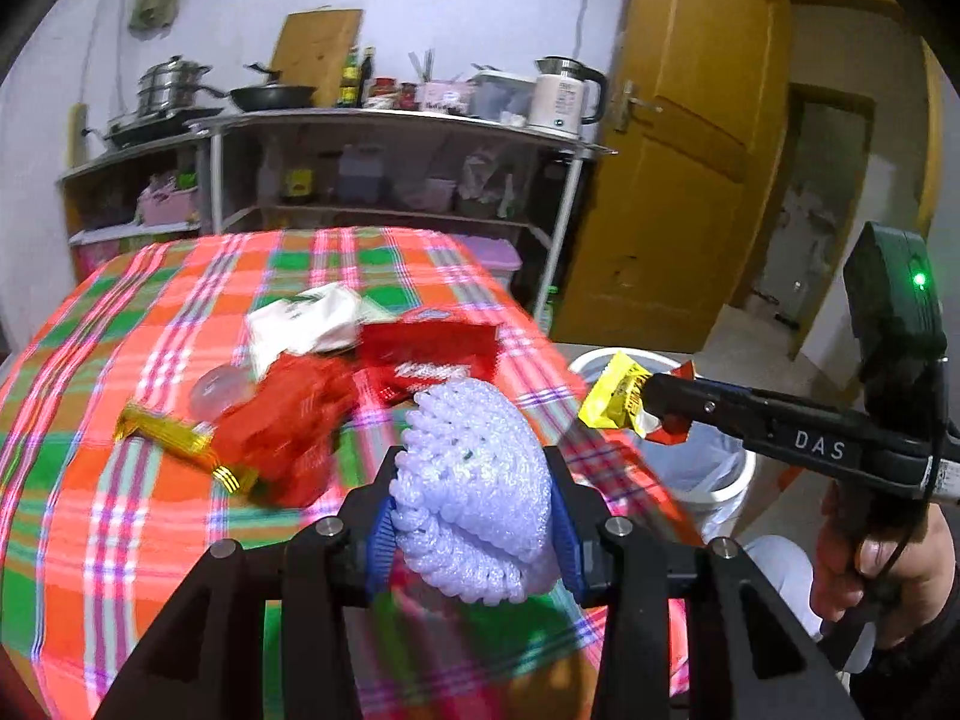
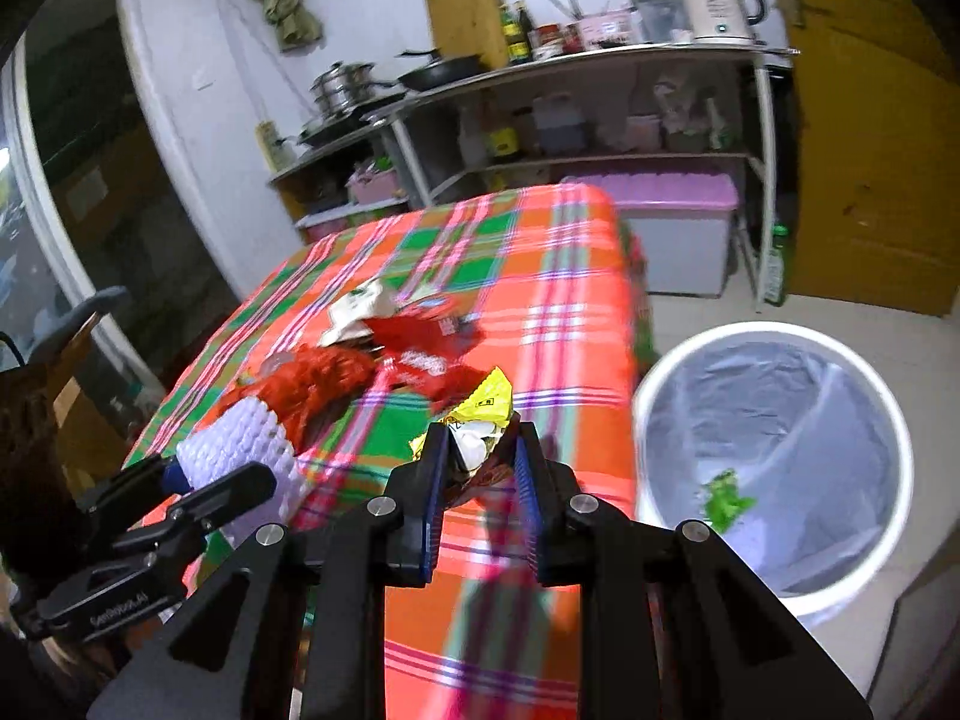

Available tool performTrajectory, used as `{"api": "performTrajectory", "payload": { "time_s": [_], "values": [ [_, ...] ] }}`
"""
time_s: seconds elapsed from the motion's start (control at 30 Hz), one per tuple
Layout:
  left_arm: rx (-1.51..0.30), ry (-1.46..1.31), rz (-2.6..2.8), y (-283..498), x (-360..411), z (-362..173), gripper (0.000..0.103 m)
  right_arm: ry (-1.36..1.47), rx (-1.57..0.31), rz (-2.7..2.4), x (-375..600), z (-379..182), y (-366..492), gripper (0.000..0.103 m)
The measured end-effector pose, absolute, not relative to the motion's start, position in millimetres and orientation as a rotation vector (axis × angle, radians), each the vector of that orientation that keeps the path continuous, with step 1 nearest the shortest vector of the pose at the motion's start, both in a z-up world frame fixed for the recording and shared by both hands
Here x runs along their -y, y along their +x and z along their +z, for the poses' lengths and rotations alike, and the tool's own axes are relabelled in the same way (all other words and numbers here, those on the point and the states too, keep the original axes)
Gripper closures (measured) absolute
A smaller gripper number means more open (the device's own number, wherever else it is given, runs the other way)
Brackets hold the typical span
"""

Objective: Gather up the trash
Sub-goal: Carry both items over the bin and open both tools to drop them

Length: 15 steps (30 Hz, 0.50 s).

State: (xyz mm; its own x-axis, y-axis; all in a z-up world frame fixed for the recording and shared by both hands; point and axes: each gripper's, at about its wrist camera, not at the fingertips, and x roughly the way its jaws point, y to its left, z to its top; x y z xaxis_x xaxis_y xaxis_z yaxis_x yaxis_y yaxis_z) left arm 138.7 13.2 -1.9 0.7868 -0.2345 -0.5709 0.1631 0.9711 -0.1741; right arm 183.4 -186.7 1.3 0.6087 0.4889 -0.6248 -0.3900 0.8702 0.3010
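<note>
Holding a foam net (image 1: 474, 480), the left gripper (image 1: 474, 516) waited; the right gripper (image 2: 480, 462) clamped a wrapper (image 2: 480, 420); the bin (image 2: 774, 348) held one scrap (image 2: 726, 501), with more wrappers (image 1: 420, 354) on the bench (image 1: 90, 480).

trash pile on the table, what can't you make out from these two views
- Red wrappers: both views, motion blur smears the print.
- Clear round item: left wrist view, blurred, half under a red wrapper.
- Yellow wrapper: right wrist view, its lower part is hidden between the right tongs.
- Green scrap in the bin: too blurred to identify.
</note>
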Motion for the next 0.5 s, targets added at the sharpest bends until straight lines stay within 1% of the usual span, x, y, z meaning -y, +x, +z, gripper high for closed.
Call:
{"api": "performTrajectory", "payload": {
  "time_s": [0.3,0.5],
  "values": [
    [-0.615,-0.07,-0.333,172.5,43.8,8.4,0.059,0.199,-0.736,0.371,255.0,4.5,189.0,0.08],
    [-0.623,-0.051,-0.396,195.5,80.2,7.9,0.059,0.238,-0.741,0.295,294.7,-4.8,194.6,0.08]
  ]
}}
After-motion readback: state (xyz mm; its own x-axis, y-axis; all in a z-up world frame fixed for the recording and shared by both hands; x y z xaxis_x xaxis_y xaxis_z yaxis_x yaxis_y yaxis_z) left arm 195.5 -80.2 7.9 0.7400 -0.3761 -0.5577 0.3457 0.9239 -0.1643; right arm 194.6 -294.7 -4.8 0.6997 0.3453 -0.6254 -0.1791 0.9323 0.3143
